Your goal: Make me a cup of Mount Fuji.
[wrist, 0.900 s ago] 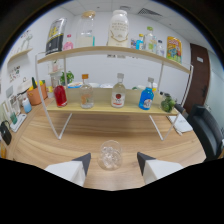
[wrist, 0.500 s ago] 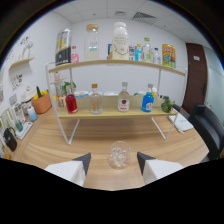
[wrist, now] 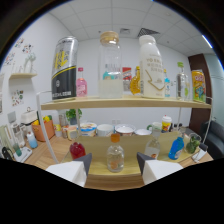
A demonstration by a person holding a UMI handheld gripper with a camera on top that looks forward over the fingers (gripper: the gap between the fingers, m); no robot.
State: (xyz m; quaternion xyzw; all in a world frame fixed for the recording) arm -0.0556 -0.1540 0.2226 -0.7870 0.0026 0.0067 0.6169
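Note:
My gripper (wrist: 114,169) is open, with nothing held between its white fingers (wrist: 75,171). It is raised in front of a two-tier wooden shelf (wrist: 125,103). On the lower tier, beyond the fingers and in line with the gap, stands a small bottle of orange liquid (wrist: 115,157). A red bottle (wrist: 76,150) is to its left; a clear bottle (wrist: 152,147) and a blue bottle (wrist: 176,147) are to its right. The top tier holds a black and yellow can (wrist: 65,67), a pink bottle (wrist: 81,82), a tall clear jar with a cork lid (wrist: 110,65) and a white bottle (wrist: 150,65).
Further right on the top tier are a yellow bottle (wrist: 135,80), clear bottles (wrist: 181,86) and a yellow can (wrist: 198,85). Bowls and cups (wrist: 105,130) sit behind the lower bottles. An orange pot (wrist: 42,131) and small bottles stand at the left, under a wall shelf (wrist: 20,75).
The gripper has risen and come closer to the shelf. The glass that stood on the table between the fingers has dropped out of view; the top tier now looms large.

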